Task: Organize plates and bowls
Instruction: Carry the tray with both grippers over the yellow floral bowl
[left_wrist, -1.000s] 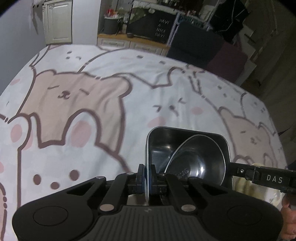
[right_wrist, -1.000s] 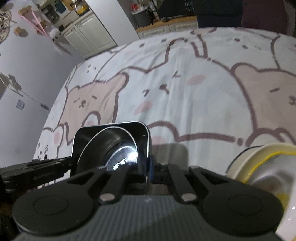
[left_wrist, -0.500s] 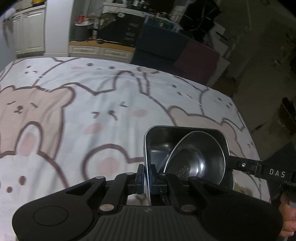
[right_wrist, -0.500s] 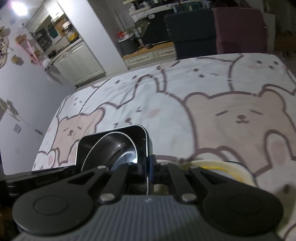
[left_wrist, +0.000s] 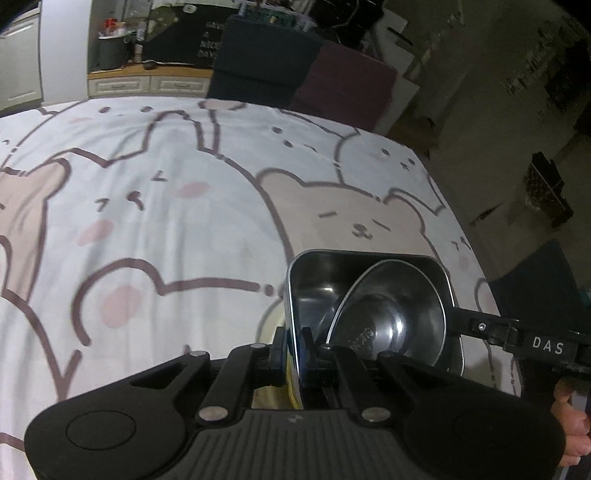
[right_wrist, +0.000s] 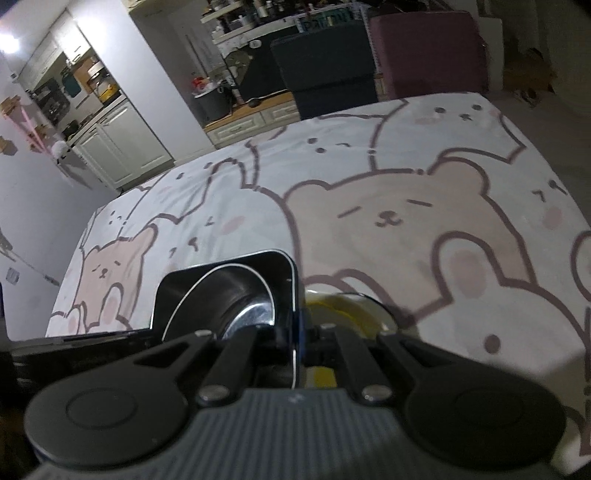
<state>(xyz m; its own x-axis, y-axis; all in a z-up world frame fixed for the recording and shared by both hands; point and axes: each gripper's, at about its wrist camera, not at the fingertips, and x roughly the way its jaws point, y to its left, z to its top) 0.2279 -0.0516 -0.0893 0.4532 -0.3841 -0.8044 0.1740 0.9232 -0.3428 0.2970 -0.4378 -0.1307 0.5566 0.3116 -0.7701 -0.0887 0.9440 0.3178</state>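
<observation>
A square steel tray (left_wrist: 314, 273) with a round steel bowl (left_wrist: 391, 314) tilted inside it is held in the air over the table. My left gripper (left_wrist: 293, 347) is shut on the tray's left wall. My right gripper (right_wrist: 295, 343) is shut on the tray's right wall (right_wrist: 291, 280); the bowl (right_wrist: 229, 291) shows inside it. A white bowl with a yellow rim (right_wrist: 347, 306) sits on the cloth directly under the tray, mostly hidden; its edge shows in the left wrist view (left_wrist: 269, 321).
The table is covered by a white cloth with bear and rabbit drawings (left_wrist: 166, 221). Dark and maroon chairs (left_wrist: 295, 74) stand at its far edge. The table's right edge (left_wrist: 454, 206) drops to the floor. White cabinets (right_wrist: 122, 147) stand far left.
Both grippers have carried the tray with the bowl to the right across the table. The yellow-rimmed bowl, earlier to the right, now lies under the tray.
</observation>
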